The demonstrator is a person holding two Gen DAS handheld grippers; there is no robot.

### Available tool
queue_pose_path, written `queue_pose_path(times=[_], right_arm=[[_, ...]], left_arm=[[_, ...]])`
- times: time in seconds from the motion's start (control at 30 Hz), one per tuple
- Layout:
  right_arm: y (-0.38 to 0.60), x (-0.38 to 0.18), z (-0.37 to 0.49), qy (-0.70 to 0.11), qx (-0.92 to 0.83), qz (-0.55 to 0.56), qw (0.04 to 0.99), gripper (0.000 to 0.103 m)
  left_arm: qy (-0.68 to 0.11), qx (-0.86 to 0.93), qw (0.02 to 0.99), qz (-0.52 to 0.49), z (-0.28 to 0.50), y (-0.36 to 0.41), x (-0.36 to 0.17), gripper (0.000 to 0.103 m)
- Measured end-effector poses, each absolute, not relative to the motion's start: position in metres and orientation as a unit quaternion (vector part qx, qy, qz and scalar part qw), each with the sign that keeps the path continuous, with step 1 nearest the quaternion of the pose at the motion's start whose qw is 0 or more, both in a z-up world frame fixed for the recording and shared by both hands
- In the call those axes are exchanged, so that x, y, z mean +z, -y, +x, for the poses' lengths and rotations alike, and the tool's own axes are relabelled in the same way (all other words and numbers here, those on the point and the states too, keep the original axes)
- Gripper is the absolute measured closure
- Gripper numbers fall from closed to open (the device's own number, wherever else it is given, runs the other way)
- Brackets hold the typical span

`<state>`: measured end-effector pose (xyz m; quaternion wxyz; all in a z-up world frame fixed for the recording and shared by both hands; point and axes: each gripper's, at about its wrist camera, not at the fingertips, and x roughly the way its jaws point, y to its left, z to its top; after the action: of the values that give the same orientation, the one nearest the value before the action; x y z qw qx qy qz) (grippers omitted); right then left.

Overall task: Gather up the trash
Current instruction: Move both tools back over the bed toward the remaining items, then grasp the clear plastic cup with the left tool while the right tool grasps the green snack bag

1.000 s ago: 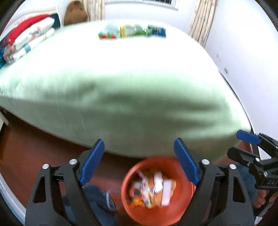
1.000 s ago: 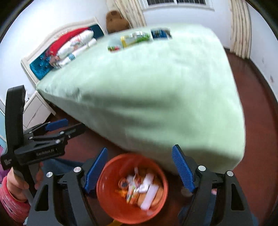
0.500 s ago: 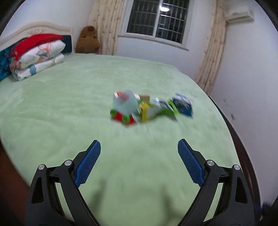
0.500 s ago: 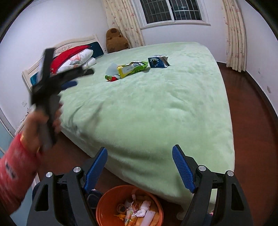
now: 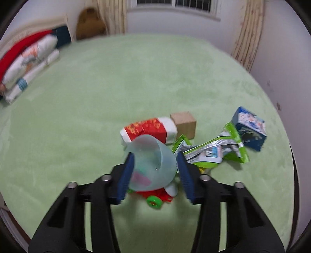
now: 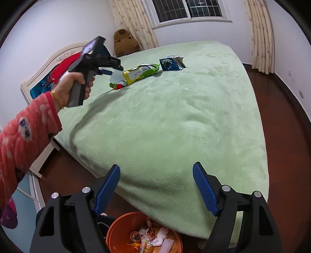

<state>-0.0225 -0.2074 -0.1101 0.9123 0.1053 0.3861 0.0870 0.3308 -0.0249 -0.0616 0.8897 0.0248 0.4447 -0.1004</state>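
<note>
While tipped mouth-up-left, translucent cup (image 5: pixel 150 167) between left gripper (image 5: pixel 155 171) fingers; right gripper (image 6: pixel 156 189) fingers wide.

A home bedroom: a wide bed (image 6: pixel 175 109) under a green blanket, a carved white headboard (image 6: pixel 48 64) with stacked pillows (image 5: pixel 25 64), a brown plush toy (image 6: pixel 125 40), floral curtains (image 6: pixel 136 21) beside a barred window (image 6: pixel 186 9), and dark wood flooring (image 6: pixel 281 116).
</note>
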Motion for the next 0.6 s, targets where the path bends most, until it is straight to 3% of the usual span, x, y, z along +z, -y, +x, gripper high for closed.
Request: queue_pose_path(times=[0.13,0.17,0.6], right_arm=[[0.208,-0.108,-0.021,-0.384,0.087,0.104,0.913,0.028],[0.207,-0.108,-0.021,-0.384,0.088,0.104,0.913,0.028],[0.191,-0.080,0.008,-0.362,0.114,0.087,0.921,0.028]], left_arm=[[-0.458,-0.118,0.881,0.019,0.336,0.028,-0.063,0.080],[-0.459,-0.124,0.879,0.019,0.334,0.029,-0.063,0.092],[-0.409,-0.195,0.890,-0.045,0.267,-0.010,-0.037,0.097]])
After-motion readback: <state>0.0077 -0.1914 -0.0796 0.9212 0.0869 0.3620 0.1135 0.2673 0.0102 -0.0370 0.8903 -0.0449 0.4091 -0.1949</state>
